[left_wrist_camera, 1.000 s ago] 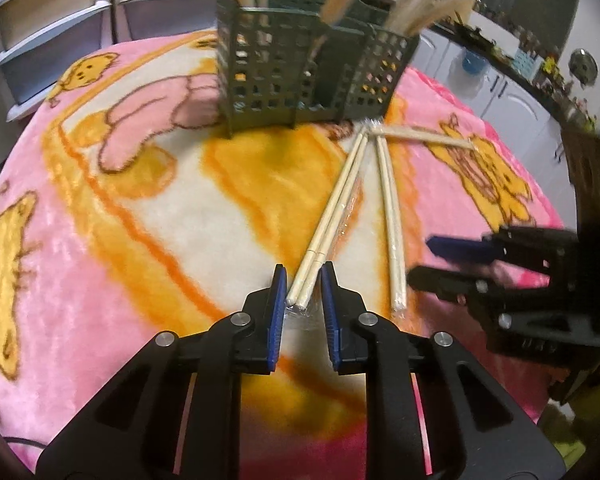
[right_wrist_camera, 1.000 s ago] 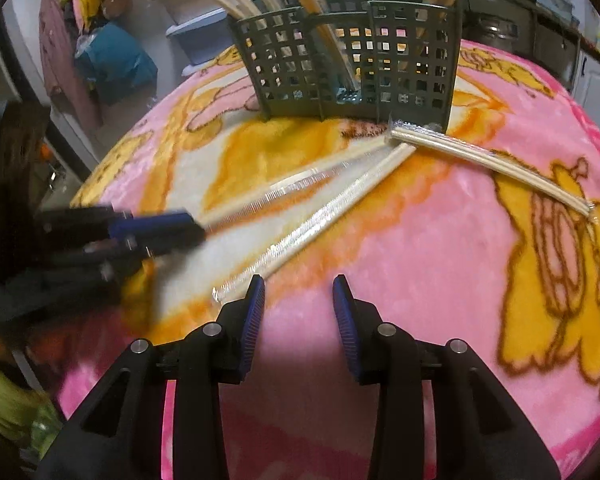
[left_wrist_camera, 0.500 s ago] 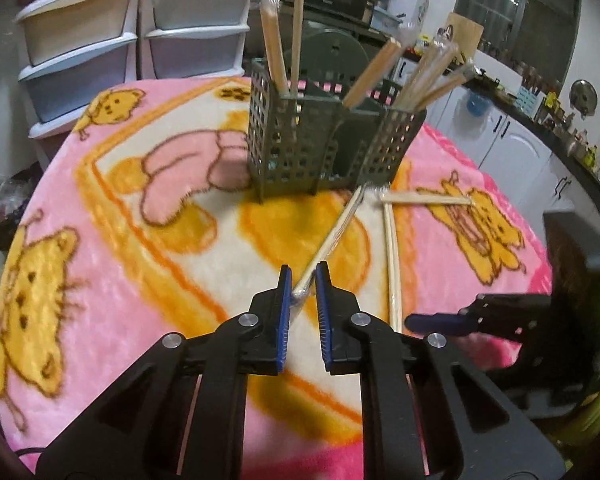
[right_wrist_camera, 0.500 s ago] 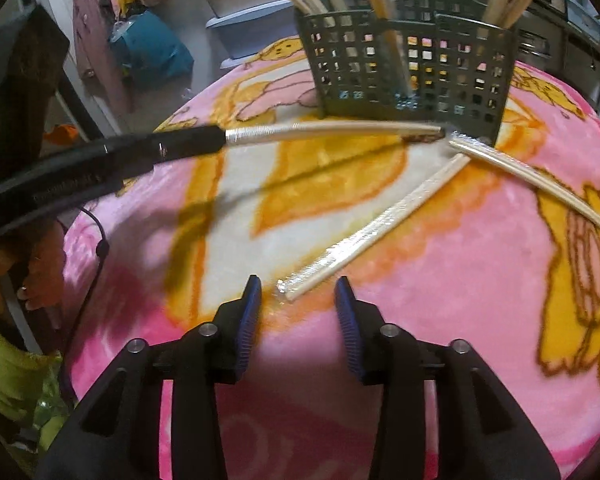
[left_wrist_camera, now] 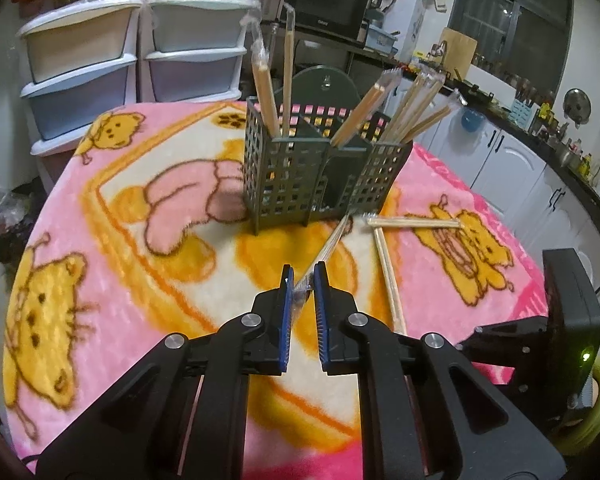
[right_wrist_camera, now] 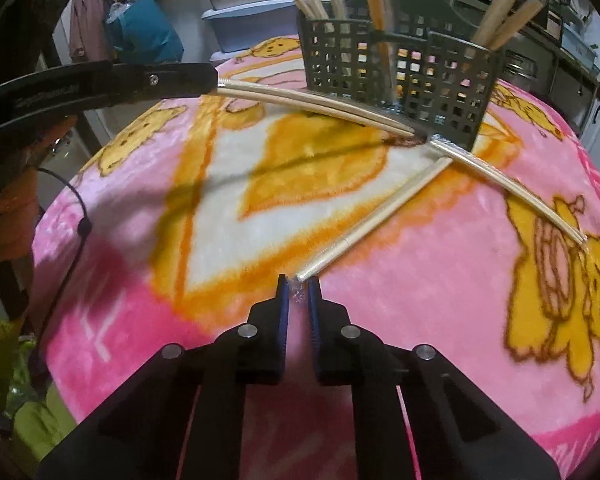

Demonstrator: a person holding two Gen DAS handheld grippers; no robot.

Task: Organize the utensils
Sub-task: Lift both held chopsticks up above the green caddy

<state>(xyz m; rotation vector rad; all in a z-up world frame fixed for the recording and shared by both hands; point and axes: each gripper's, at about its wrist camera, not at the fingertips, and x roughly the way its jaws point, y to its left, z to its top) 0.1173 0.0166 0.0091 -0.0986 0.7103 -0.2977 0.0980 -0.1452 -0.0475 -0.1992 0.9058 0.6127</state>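
Note:
A dark green perforated utensil holder [left_wrist_camera: 300, 176] stands at the back of the table with several wrapped chopstick pairs upright in it. My left gripper [left_wrist_camera: 300, 282] is shut on the near end of one wrapped pair [left_wrist_camera: 332, 240], lifted so only its far tip rests by the holder. In the right wrist view that pair [right_wrist_camera: 316, 104] juts from the left gripper [right_wrist_camera: 214, 80]. My right gripper [right_wrist_camera: 299, 286] is closing, with the wrapper end of a second pair [right_wrist_camera: 380, 220], flat on the blanket, pinched between its tips. A third pair [right_wrist_camera: 520, 196] lies to the right.
A pink and orange cartoon blanket [left_wrist_camera: 100, 240] covers the round table. Plastic drawer units [left_wrist_camera: 92, 72] stand behind it at the left, and kitchen cabinets [left_wrist_camera: 540, 184] at the right. A person's hand [right_wrist_camera: 12, 216] and a black cable [right_wrist_camera: 80, 216] are at the left edge.
The left gripper shut on its chopstick pair and raised the near end off the blanket. The right gripper moved up to the end of the second pair and narrowed its jaws onto the wrapper.

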